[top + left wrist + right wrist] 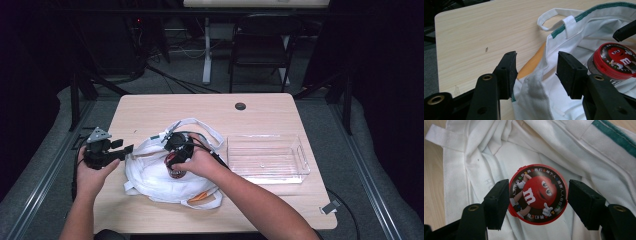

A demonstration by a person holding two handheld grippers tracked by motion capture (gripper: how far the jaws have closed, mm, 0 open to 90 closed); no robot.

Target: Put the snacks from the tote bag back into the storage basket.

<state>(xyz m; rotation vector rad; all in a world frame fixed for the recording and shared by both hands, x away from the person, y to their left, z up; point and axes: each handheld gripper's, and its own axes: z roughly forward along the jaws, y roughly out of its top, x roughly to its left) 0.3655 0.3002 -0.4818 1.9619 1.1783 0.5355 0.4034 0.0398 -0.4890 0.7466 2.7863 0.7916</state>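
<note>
Right gripper [537, 202]: my jaws stand wide, straddling the candy tin [538, 194], one pad touching its rim, the other apart.
Left gripper [536, 72]: jaws wide around the white bag [584, 37] rim, not pinching.
Candy tin: inside the bag's mouth.
Clear bin [266, 157]: beside the bag.
Risk: uneven closing could tip the tin; loose cloth may get caught.
</note>
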